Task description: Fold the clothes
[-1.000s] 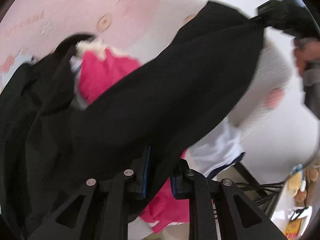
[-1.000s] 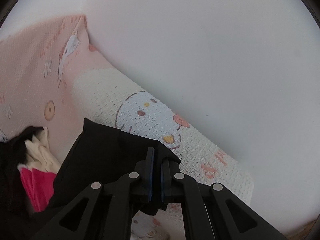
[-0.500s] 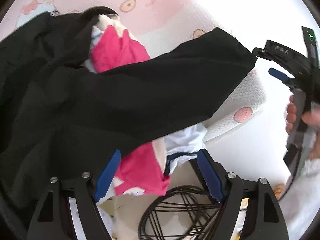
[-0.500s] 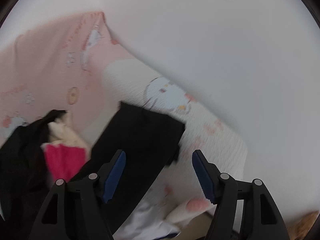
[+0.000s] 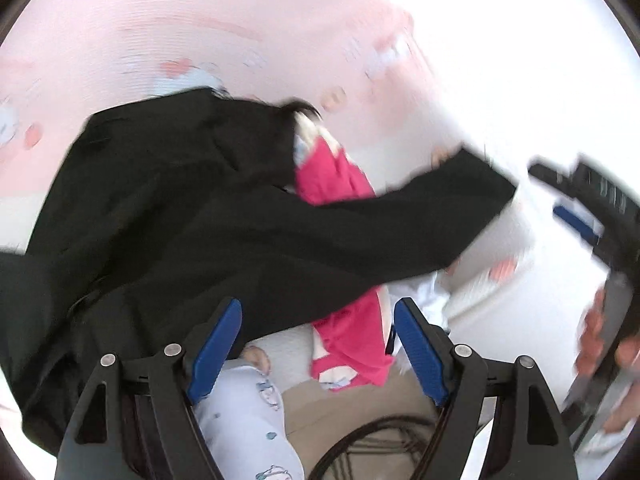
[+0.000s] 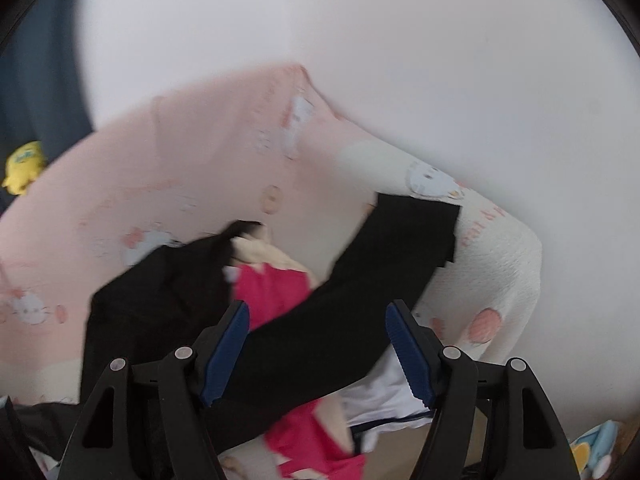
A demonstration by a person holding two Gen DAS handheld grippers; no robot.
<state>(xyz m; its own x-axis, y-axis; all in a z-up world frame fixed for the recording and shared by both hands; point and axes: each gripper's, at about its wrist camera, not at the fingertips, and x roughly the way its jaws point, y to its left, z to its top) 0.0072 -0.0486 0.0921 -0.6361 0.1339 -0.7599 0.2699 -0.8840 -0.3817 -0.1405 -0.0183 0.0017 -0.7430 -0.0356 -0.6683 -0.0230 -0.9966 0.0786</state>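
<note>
A black garment (image 5: pixel 208 232) lies spread across a heap of clothes on a pink cartoon-print bed; one long leg of it (image 6: pixel 384 280) reaches up onto a cream pillow (image 6: pixel 500 264). A bright pink garment (image 5: pixel 332 180) shows under it, and again in the right wrist view (image 6: pixel 272 292). My left gripper (image 5: pixel 318 340) hangs open above the heap, nothing between its blue pads. My right gripper (image 6: pixel 318 344) is open too, above the black leg and clear of it. In the left wrist view the right gripper (image 5: pixel 580 208) appears at the right edge, held by a hand.
The pink bedsheet (image 6: pixel 180 184) meets a white wall (image 6: pixel 400 40). A white garment with dark trim (image 6: pixel 384 400) and a pale blue printed piece (image 5: pixel 244 420) lie at the bed's near edge. A black wire rack (image 5: pixel 380 448) stands below. A yellow plush toy (image 6: pixel 24 164) sits far left.
Both grippers were shut on the black garment a second ago; they opened, let it drop onto the heap and pillow, and drew back and upward.
</note>
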